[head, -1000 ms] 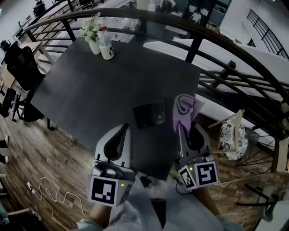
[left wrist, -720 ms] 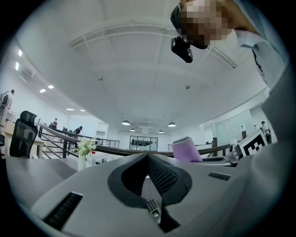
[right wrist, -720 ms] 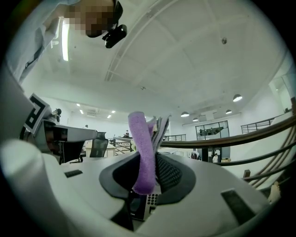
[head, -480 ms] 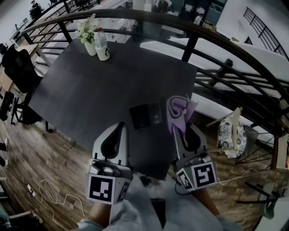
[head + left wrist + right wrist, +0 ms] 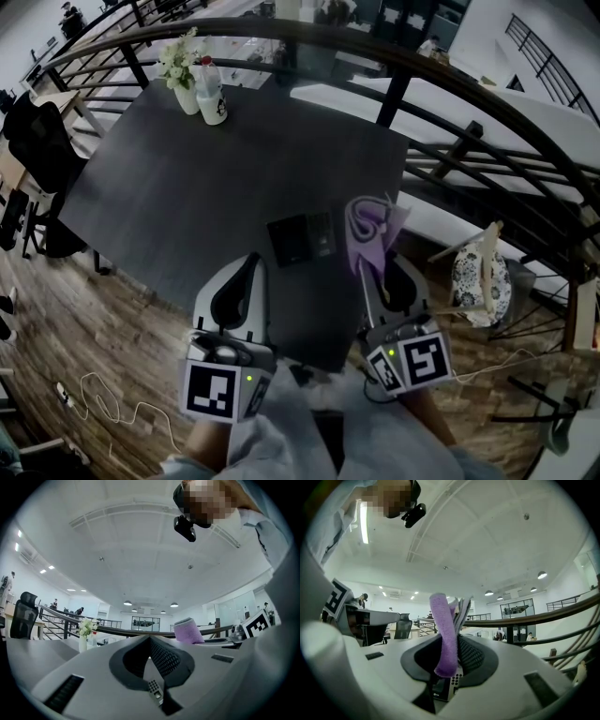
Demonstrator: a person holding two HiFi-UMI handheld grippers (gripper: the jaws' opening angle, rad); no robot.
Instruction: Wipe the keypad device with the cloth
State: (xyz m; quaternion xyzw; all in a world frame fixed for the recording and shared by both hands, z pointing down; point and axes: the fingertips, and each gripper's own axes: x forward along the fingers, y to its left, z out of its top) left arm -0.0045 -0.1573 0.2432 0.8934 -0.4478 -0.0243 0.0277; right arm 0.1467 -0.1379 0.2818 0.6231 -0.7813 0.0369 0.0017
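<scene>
The black keypad device (image 5: 302, 239) lies flat near the front edge of the dark table (image 5: 206, 169). My right gripper (image 5: 374, 266) is shut on a folded purple cloth (image 5: 368, 228), which sticks up from the jaws just right of the device. In the right gripper view the cloth (image 5: 445, 639) hangs between the jaws of the right gripper (image 5: 457, 641), with the device (image 5: 447, 684) showing below. My left gripper (image 5: 252, 262) hovers at the table's front edge, left of the device, jaws shut with nothing in them. The left gripper view shows the left gripper (image 5: 150, 638), the keypad (image 5: 154, 691) and the cloth (image 5: 188, 630).
A white vase of flowers (image 5: 184, 68) and a white bottle (image 5: 214, 97) stand at the table's far left corner. A dark railing (image 5: 450, 94) curves behind and to the right. A patterned stool (image 5: 485, 281) stands right of the table, a black chair (image 5: 42, 141) on the left.
The right gripper has carried the cloth a little left, closer to the keypad device. In the last half second nothing has visibly moved.
</scene>
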